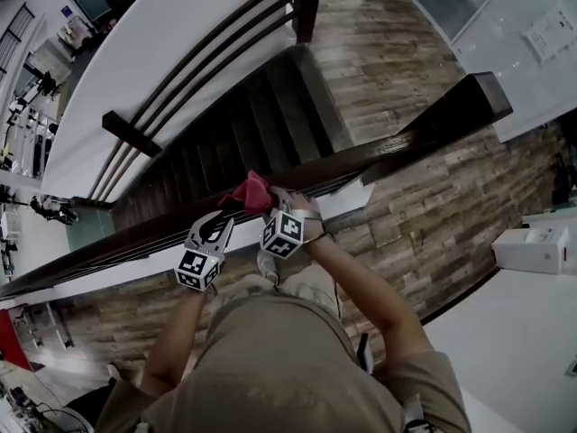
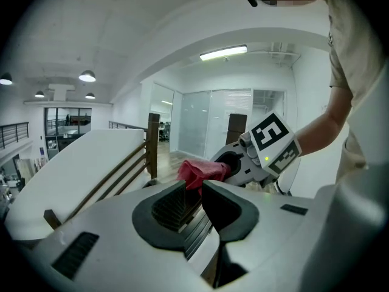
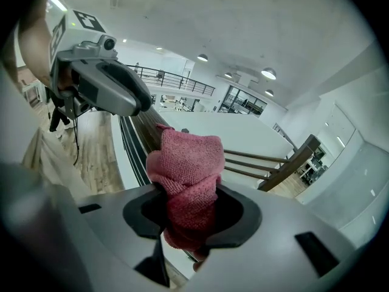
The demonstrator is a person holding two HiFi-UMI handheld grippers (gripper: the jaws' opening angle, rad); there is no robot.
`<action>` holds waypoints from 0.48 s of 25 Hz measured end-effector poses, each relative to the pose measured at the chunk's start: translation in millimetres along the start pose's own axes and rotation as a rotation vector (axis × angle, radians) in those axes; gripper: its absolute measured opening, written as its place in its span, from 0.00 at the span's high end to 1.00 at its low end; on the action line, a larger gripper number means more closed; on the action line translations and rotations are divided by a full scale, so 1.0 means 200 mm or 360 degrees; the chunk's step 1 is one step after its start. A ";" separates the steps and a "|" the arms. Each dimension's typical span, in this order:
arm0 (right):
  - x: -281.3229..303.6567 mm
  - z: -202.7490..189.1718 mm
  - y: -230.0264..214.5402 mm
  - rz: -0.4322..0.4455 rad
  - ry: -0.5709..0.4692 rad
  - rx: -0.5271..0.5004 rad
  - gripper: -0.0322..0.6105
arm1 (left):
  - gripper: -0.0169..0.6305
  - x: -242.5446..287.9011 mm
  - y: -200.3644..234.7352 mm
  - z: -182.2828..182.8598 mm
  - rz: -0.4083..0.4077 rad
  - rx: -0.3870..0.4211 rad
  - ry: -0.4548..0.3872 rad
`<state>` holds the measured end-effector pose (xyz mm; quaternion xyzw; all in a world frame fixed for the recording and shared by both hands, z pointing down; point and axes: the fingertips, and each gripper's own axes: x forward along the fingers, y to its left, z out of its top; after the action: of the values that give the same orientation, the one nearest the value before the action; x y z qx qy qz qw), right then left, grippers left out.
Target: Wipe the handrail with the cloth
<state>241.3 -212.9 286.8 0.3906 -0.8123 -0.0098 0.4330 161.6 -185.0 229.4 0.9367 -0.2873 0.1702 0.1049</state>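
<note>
A dark wooden handrail (image 1: 397, 141) crosses the head view from lower left to upper right. My right gripper (image 1: 263, 207) is shut on a bunched red cloth (image 1: 251, 191) that rests on the rail. The right gripper view shows the cloth (image 3: 188, 163) filling the jaws, with the rail (image 3: 144, 125) running away behind it. My left gripper (image 1: 215, 228) hovers over the rail just left of the right one. Its jaws (image 2: 196, 187) stand a narrow gap apart with nothing between them, and the cloth (image 2: 200, 170) lies just ahead of them.
Dark stairs (image 1: 261, 106) drop away beyond the rail, with a second railing (image 1: 207, 61) on their far side. A newel post (image 1: 478, 93) ends the handrail at the right. A white box (image 1: 536, 246) sits on a white surface at the right edge.
</note>
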 end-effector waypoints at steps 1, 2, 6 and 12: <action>-0.01 -0.03 -0.02 -0.0002 -0.0002 0.0002 0.71 | 0.86 0.02 -0.02 0.01 0.0011 0.0005 -0.0001; -0.03 -0.05 -0.04 -0.0002 -0.0004 0.0001 0.71 | 0.86 0.04 -0.04 0.02 0.0025 0.0007 0.0000; -0.07 -0.16 -0.13 0.0013 -0.0005 -0.0034 0.71 | 0.86 0.15 -0.14 0.06 0.0084 -0.0006 0.0009; -0.17 -0.30 -0.27 0.0058 0.0000 -0.0038 0.71 | 0.86 0.28 -0.32 0.13 0.0135 -0.0036 0.0032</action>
<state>328.1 -209.3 282.2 0.3706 -0.8191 -0.0116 0.4376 249.1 -168.0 220.3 0.9207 -0.3276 0.1807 0.1109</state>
